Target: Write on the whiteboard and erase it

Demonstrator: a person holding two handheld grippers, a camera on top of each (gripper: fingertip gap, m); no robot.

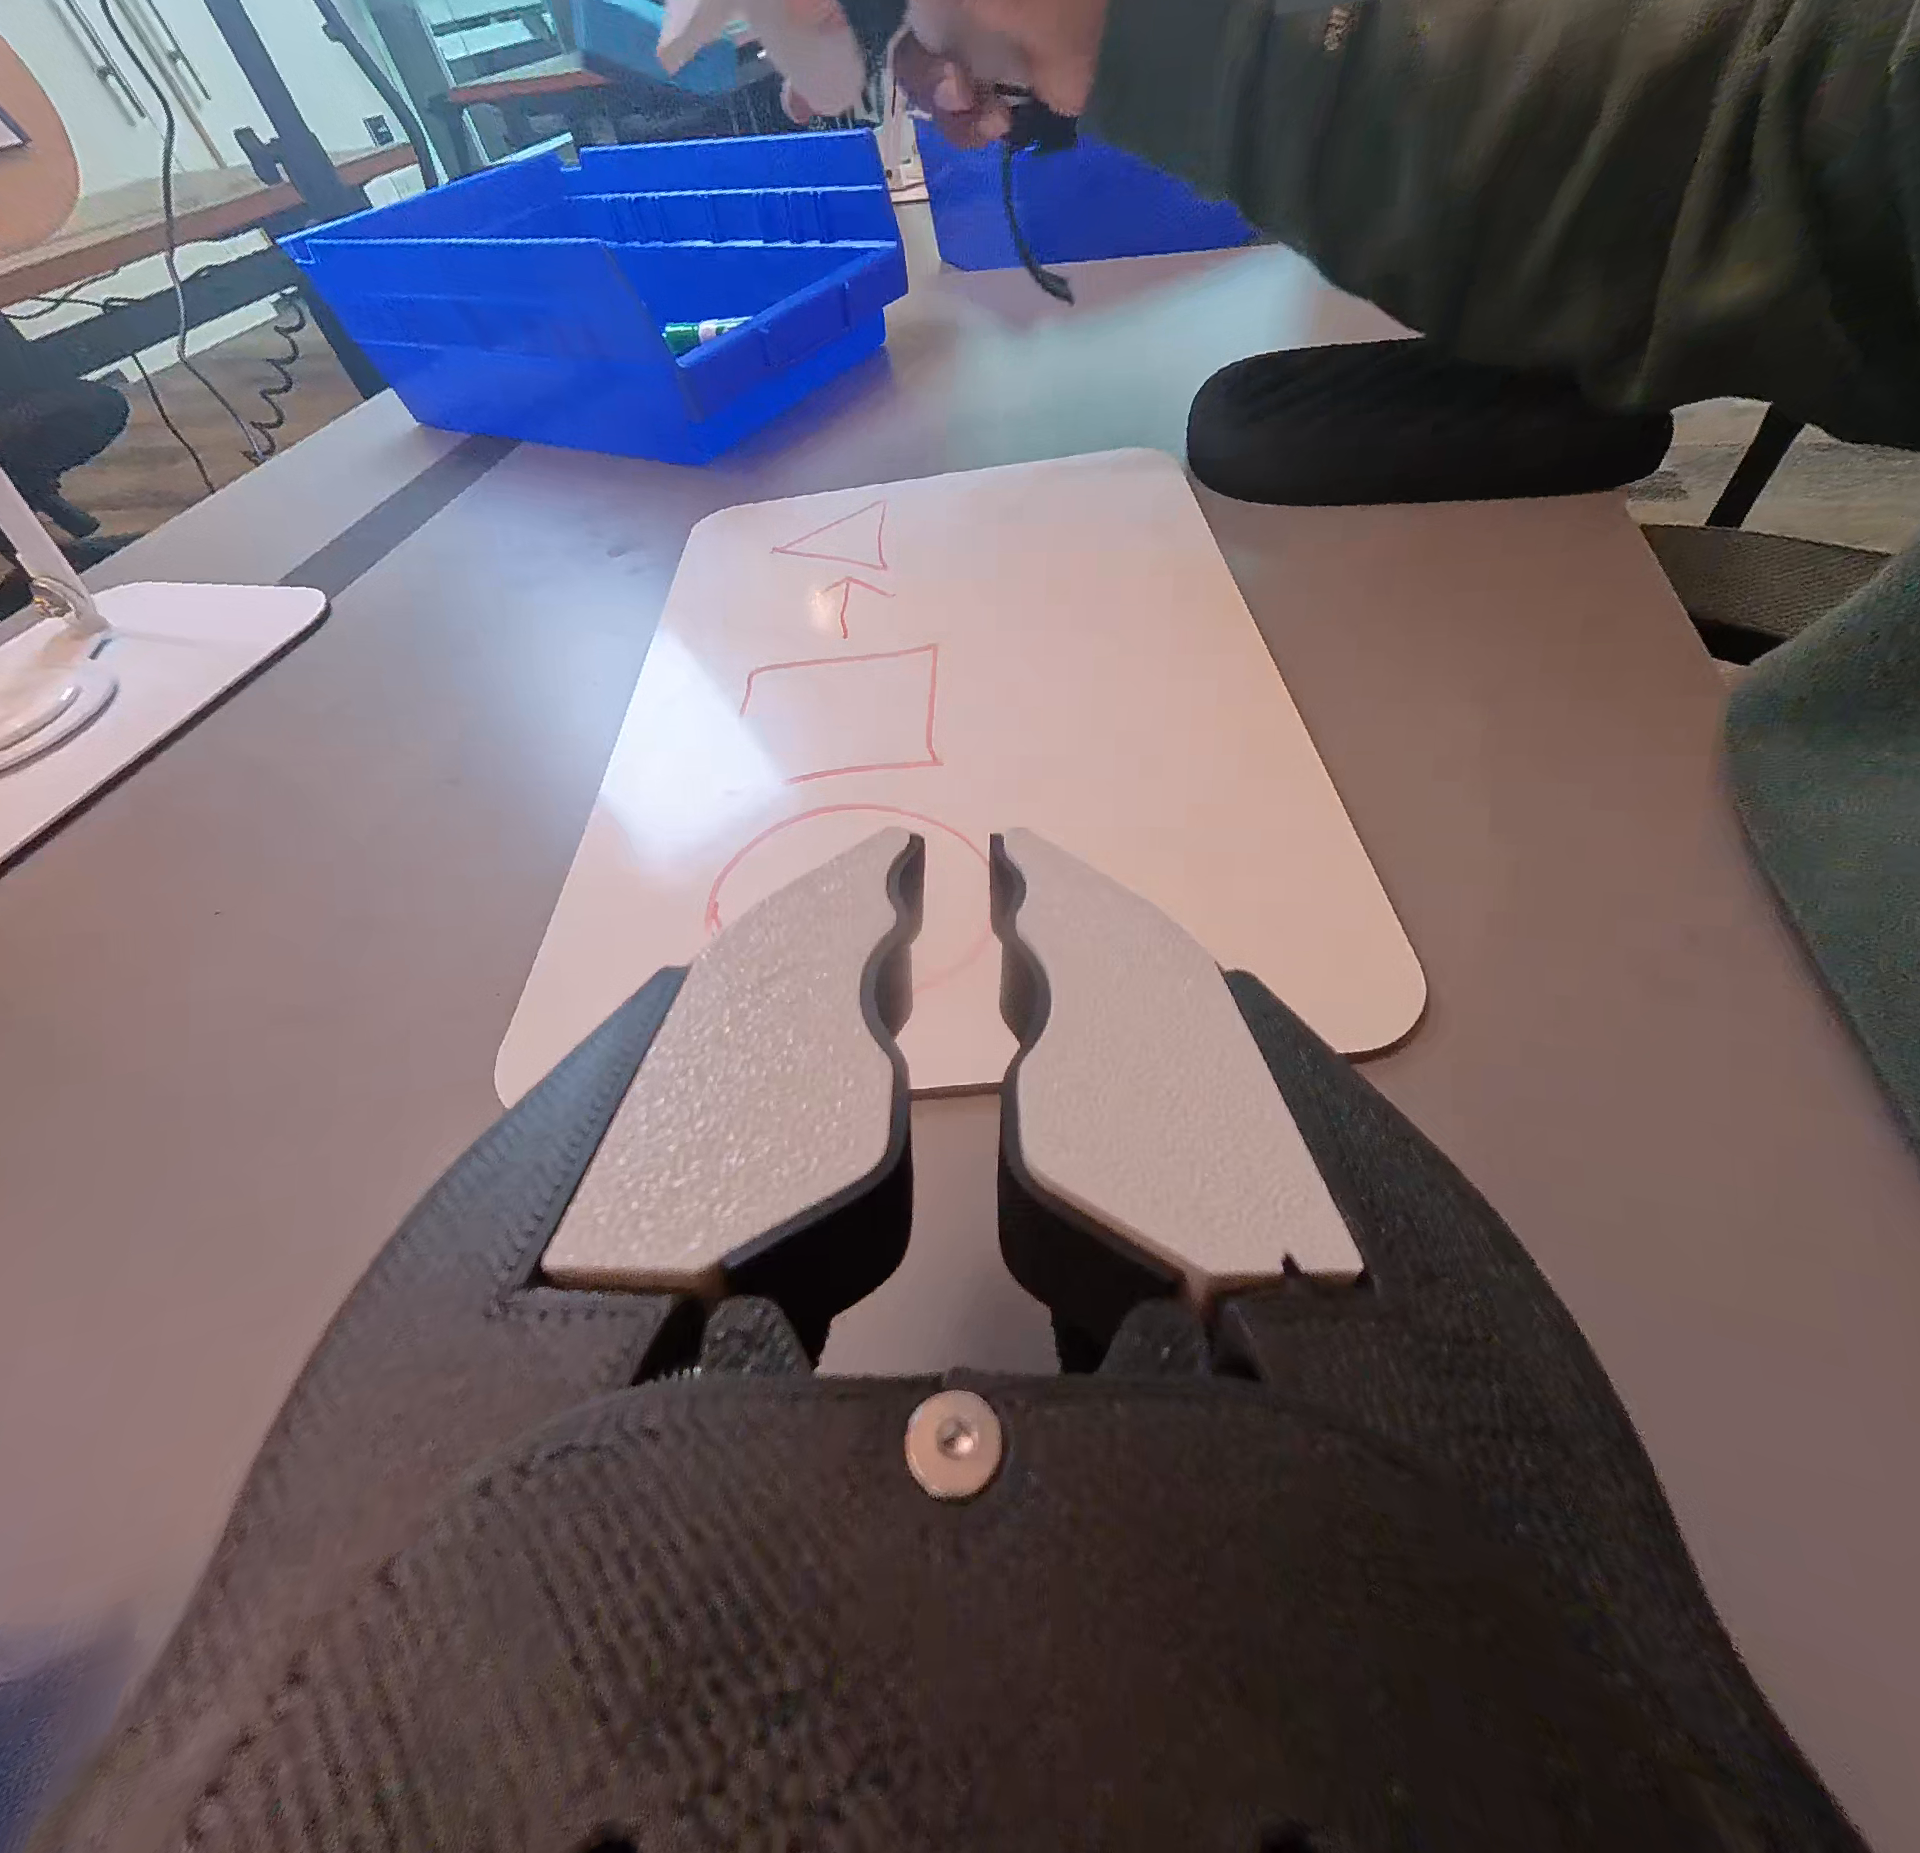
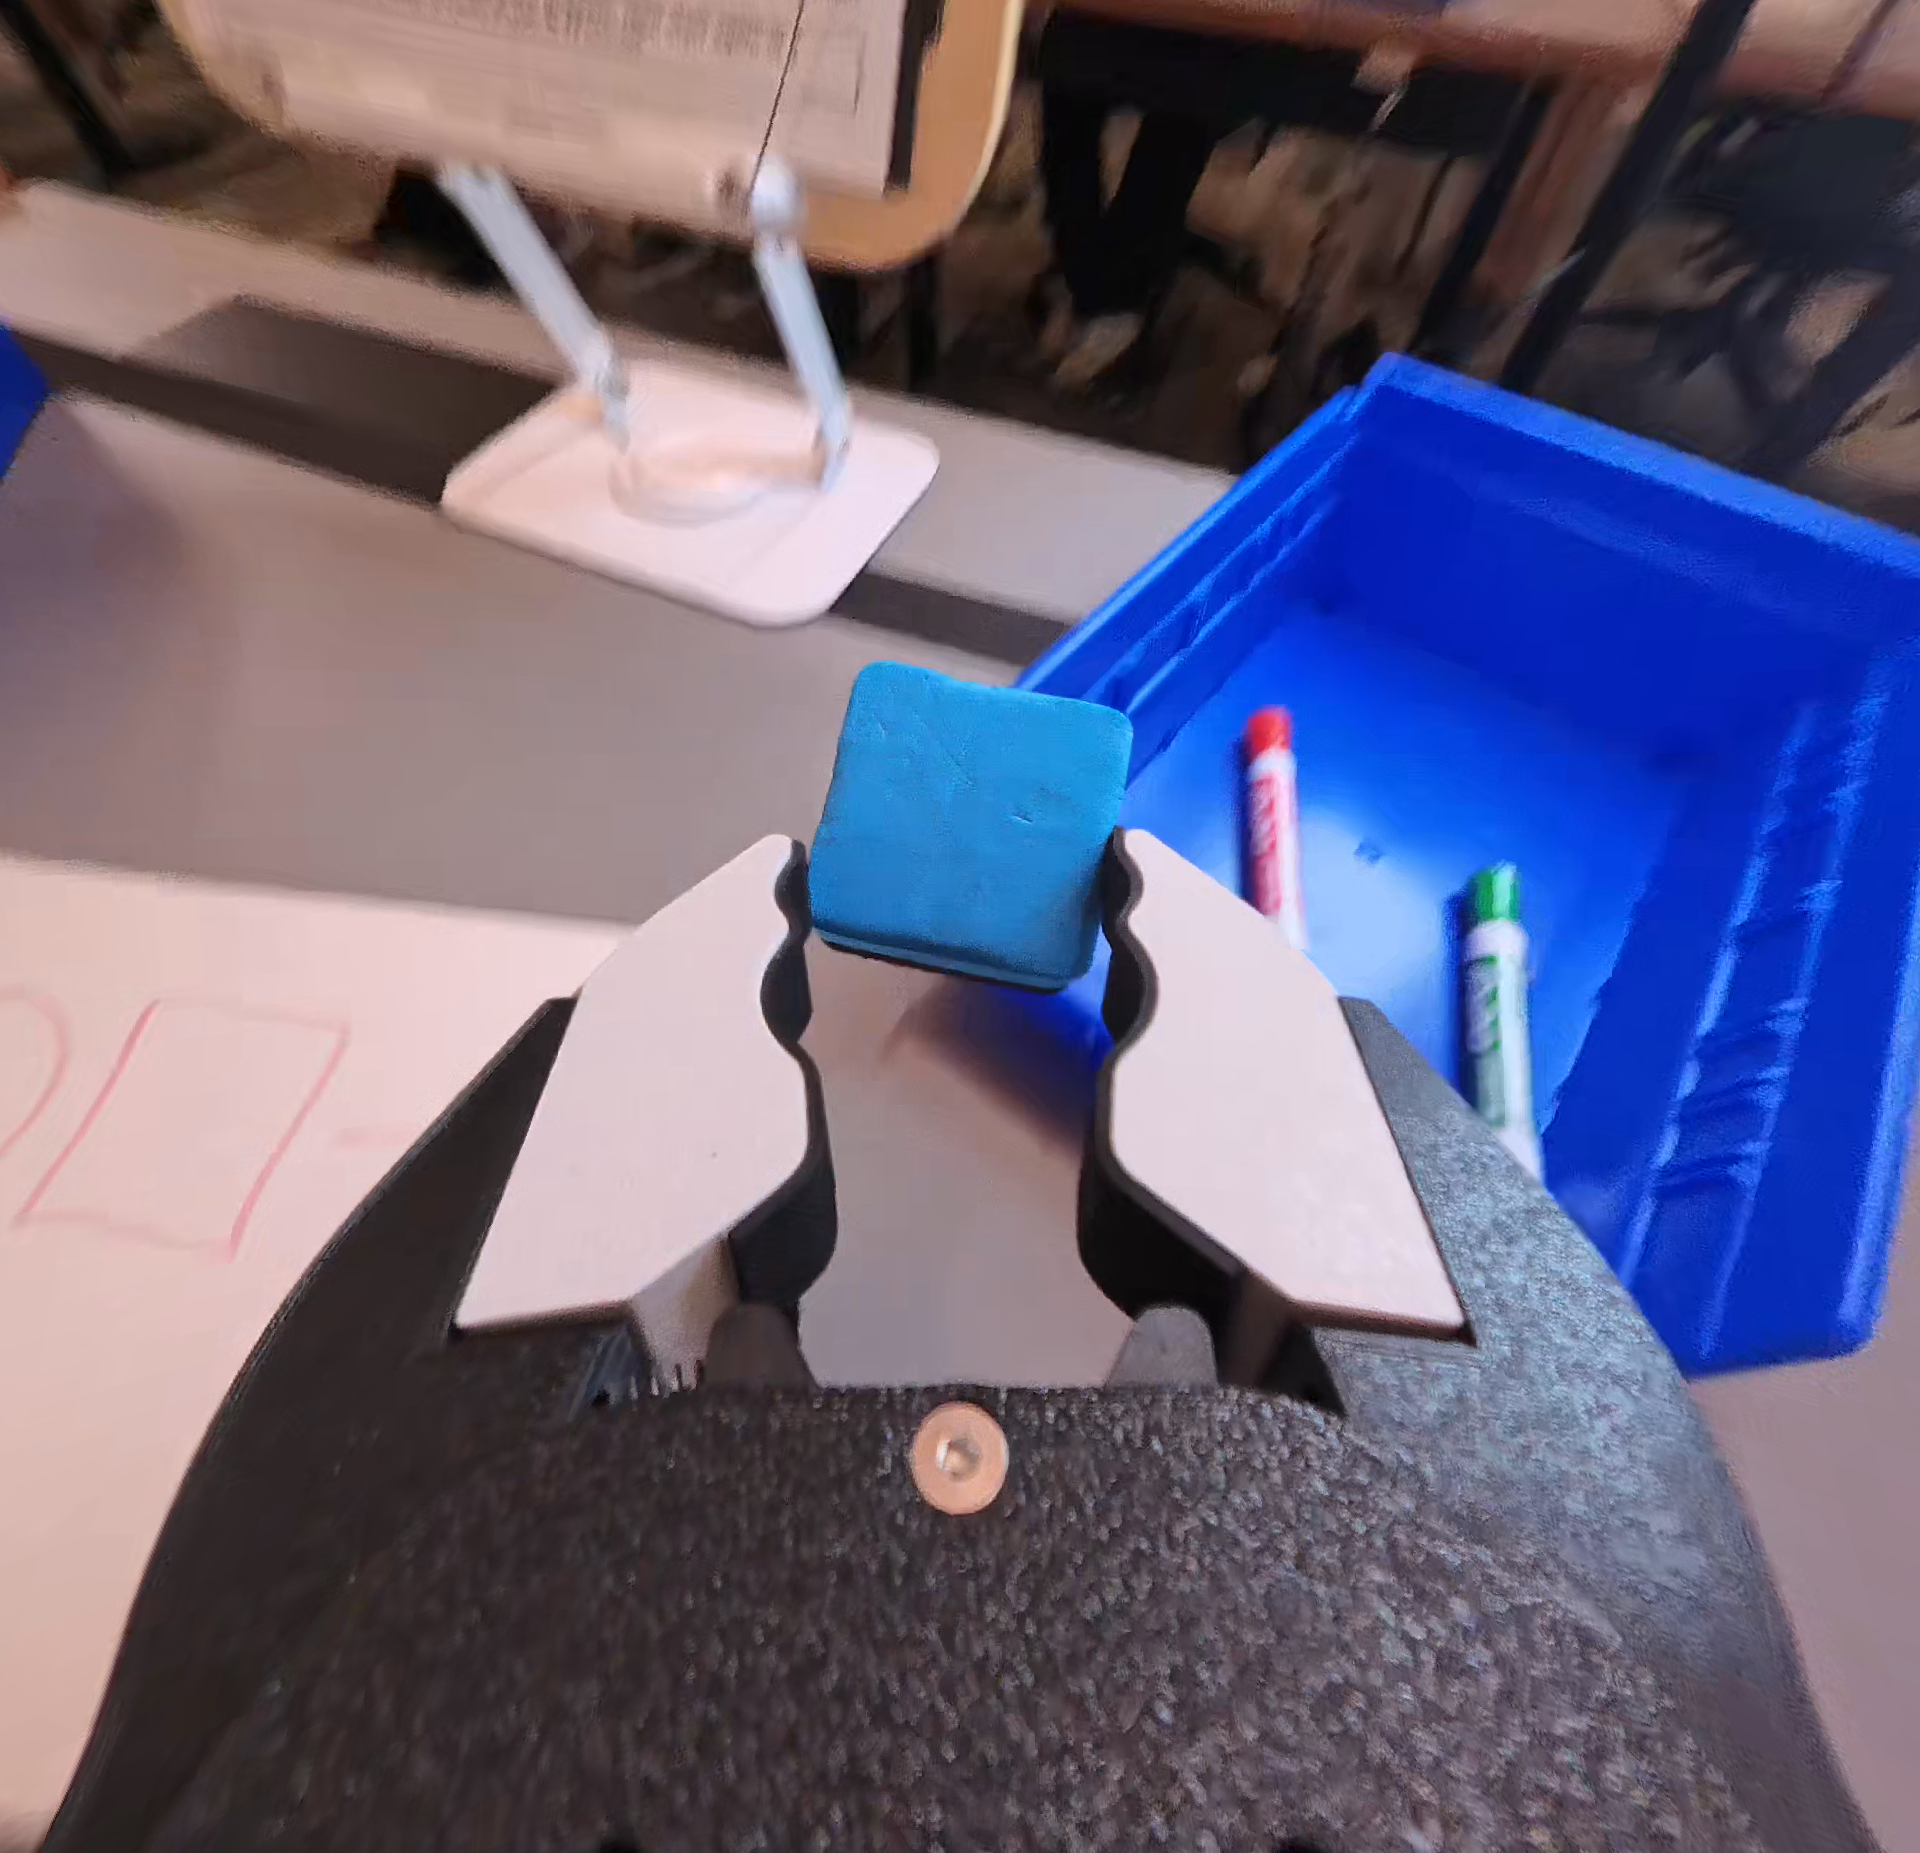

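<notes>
The whiteboard [image 1: 1091, 712] lies flat on the grey table and bears a red triangle, arrow, square and circle; its corner also shows in the right wrist view [image 2: 260, 972]. My left gripper [image 1: 954, 847] hovers low over the board's near end, above the circle, with its jaws nearly together and nothing between them. My right gripper [image 2: 956, 847] is shut on a blue eraser [image 2: 966, 816], held in the air between the board and the blue bin [image 2: 1558, 421]. It appears blurred at the top of the left wrist view [image 1: 727, 6].
The blue bin [image 1: 582, 349] stands beyond the board and holds a red marker [image 2: 1270, 827] and a green marker [image 2: 1496, 1003]. A white stand [image 2: 707, 515] sits on the table's left. A person's sleeve [image 1: 1558, 193] and a black pad [image 1: 1423, 421] are at the right.
</notes>
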